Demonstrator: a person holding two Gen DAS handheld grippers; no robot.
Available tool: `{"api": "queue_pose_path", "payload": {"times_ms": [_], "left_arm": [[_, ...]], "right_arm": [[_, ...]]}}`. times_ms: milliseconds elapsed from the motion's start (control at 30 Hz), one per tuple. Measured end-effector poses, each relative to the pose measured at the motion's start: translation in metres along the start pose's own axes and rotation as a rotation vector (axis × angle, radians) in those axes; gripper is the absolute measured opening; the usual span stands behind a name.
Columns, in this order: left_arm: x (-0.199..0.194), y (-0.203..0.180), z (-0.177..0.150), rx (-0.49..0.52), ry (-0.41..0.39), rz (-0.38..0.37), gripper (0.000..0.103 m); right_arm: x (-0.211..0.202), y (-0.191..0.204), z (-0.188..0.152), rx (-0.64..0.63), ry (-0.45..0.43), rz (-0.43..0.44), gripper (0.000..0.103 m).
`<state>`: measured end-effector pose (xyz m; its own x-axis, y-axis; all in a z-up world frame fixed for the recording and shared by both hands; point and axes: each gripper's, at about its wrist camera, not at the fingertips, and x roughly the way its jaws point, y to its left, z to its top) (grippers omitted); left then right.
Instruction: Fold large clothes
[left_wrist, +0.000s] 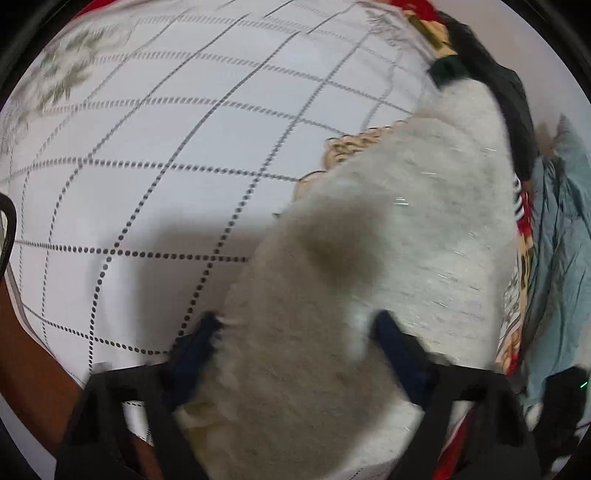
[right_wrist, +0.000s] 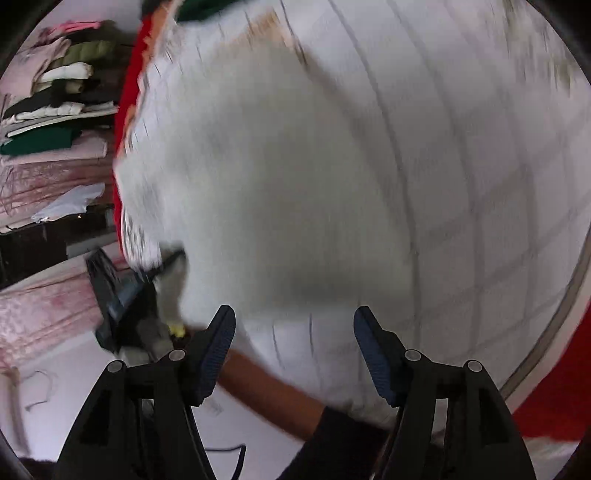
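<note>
A fluffy light-grey garment (left_wrist: 388, 240) lies on a white bedsheet (left_wrist: 166, 147) with a dotted grid pattern. In the left wrist view my left gripper (left_wrist: 295, 321) has its fingers spread wide, with the garment's near end bunched between them and against both pads. In the right wrist view the same garment (right_wrist: 277, 177) is blurred and spread ahead. My right gripper (right_wrist: 294, 317) is open and empty, above the garment's near edge. The left gripper (right_wrist: 125, 295) shows at the garment's left edge there, with a bare forearm (right_wrist: 266, 391) crossing below.
Dark, green and teal clothes (left_wrist: 517, 122) are piled at the bed's right side. A red patterned blanket (right_wrist: 127, 110) lies under the sheet's edge. Shelves with stacked folded clothes (right_wrist: 55, 103) stand at left in the right wrist view. The bed's edge (right_wrist: 546, 339) curves at right.
</note>
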<state>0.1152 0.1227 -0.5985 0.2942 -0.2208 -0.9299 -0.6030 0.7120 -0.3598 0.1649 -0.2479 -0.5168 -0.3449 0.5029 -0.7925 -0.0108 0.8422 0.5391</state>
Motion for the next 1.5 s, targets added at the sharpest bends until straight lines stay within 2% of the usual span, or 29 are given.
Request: {"api": "queue_pose_path", "payload": {"times_ms": [33, 67, 100, 167, 233, 267, 400, 467, 533, 600, 667, 700, 733, 767, 800, 867, 933, 967, 1000, 1033, 1067, 1100, 1167, 1233, 1333, 1400, 1433, 1500], "left_arm": [[-0.004, -0.006, -0.003, 0.023, -0.015, 0.009, 0.049], [-0.009, -0.011, -0.005, 0.037, -0.026, 0.014, 0.025], [-0.014, -0.014, -0.008, 0.039, -0.035, 0.017, 0.021], [-0.022, -0.017, -0.012, 0.032, -0.045, 0.005, 0.014], [-0.031, -0.019, -0.015, 0.017, -0.052, -0.015, 0.013], [-0.038, -0.020, -0.018, 0.005, -0.054, -0.033, 0.012], [-0.067, -0.015, -0.034, -0.068, -0.054, -0.120, 0.011], [-0.074, -0.013, -0.040, -0.075, -0.057, -0.116, 0.011], [-0.064, -0.003, -0.044, -0.078, -0.040, -0.086, 0.011], [-0.039, 0.011, -0.045, -0.090, -0.008, -0.031, 0.012], [-0.012, 0.028, -0.045, -0.112, 0.035, -0.015, 0.013], [-0.005, 0.034, -0.044, -0.126, 0.046, -0.025, 0.014], [-0.005, 0.034, -0.042, -0.120, 0.045, -0.024, 0.016], [-0.009, 0.030, -0.039, -0.094, 0.036, -0.012, 0.018], [-0.013, 0.027, -0.037, -0.074, 0.028, -0.003, 0.020], [-0.029, 0.015, -0.036, -0.025, -0.006, 0.052, 0.025], [-0.044, 0.009, -0.038, 0.001, -0.041, 0.092, 0.026], [-0.052, 0.007, -0.037, 0.011, -0.063, 0.102, 0.032], [-0.060, 0.003, -0.036, 0.020, -0.088, 0.110, 0.048], [-0.068, 0.001, -0.033, 0.028, -0.113, 0.117, 0.060], [-0.075, -0.001, -0.030, 0.041, -0.143, 0.123, 0.083], [-0.080, -0.003, -0.025, 0.047, -0.169, 0.132, 0.090], [-0.088, -0.010, -0.011, 0.058, -0.214, 0.141, 0.090], [-0.089, -0.006, 0.003, 0.067, -0.239, 0.144, 0.090], [-0.078, -0.013, 0.024, 0.075, -0.264, 0.127, 0.090], [-0.056, -0.022, 0.043, 0.070, -0.248, 0.146, 0.090], [-0.046, -0.020, 0.050, 0.059, -0.234, 0.156, 0.090], [-0.012, -0.011, 0.067, 0.033, -0.185, 0.187, 0.093]], "right_arm": [[0.017, -0.004, -0.011, 0.019, 0.024, 0.014, 0.068], [0.038, -0.011, -0.018, 0.052, 0.038, 0.047, 0.063], [0.054, -0.014, -0.023, 0.074, 0.038, 0.074, 0.061], [0.082, -0.023, -0.029, 0.122, 0.015, 0.122, 0.040], [0.105, -0.028, -0.031, 0.183, -0.019, 0.179, 0.023], [0.112, -0.030, -0.032, 0.227, -0.054, 0.231, 0.023], [0.121, -0.032, -0.041, 0.333, -0.186, 0.342, 0.020], [0.123, -0.031, -0.043, 0.347, -0.207, 0.368, 0.019], [0.124, -0.031, -0.044, 0.340, -0.211, 0.355, 0.019], [0.127, -0.029, -0.042, 0.301, -0.188, 0.286, 0.019], [0.124, -0.027, -0.041, 0.256, -0.140, 0.229, 0.020], [0.120, -0.024, -0.040, 0.212, -0.101, 0.182, 0.023], [0.115, -0.021, -0.041, 0.186, -0.081, 0.148, 0.029], [0.104, -0.018, -0.043, 0.146, -0.058, 0.073, 0.034], [0.093, -0.015, -0.045, 0.111, -0.043, 0.007, 0.034], [0.067, -0.010, -0.050, 0.056, -0.033, -0.051, 0.034], [0.043, 0.002, -0.053, 0.000, -0.043, -0.103, 0.034], [0.029, 0.013, -0.053, -0.042, -0.061, -0.123, 0.034], [0.020, 0.024, -0.050, -0.079, -0.073, -0.145, 0.034], [0.010, 0.039, -0.046, -0.127, -0.092, -0.170, 0.034], [0.009, 0.053, -0.044, -0.153, -0.106, -0.176, 0.034], [0.009, 0.068, -0.037, -0.181, -0.116, -0.178, 0.034], [0.020, 0.100, -0.011, -0.214, -0.140, -0.195, 0.034], [0.042, 0.113, 0.007, -0.229, -0.131, -0.230, 0.034], [0.093, 0.116, 0.045, -0.205, -0.051, -0.369, 0.032], [0.104, 0.116, 0.053, -0.191, -0.038, -0.398, 0.033], [0.105, 0.123, 0.055, -0.202, -0.008, -0.428, 0.032], [0.106, 0.131, 0.057, -0.211, 0.032, -0.435, 0.033]]}}
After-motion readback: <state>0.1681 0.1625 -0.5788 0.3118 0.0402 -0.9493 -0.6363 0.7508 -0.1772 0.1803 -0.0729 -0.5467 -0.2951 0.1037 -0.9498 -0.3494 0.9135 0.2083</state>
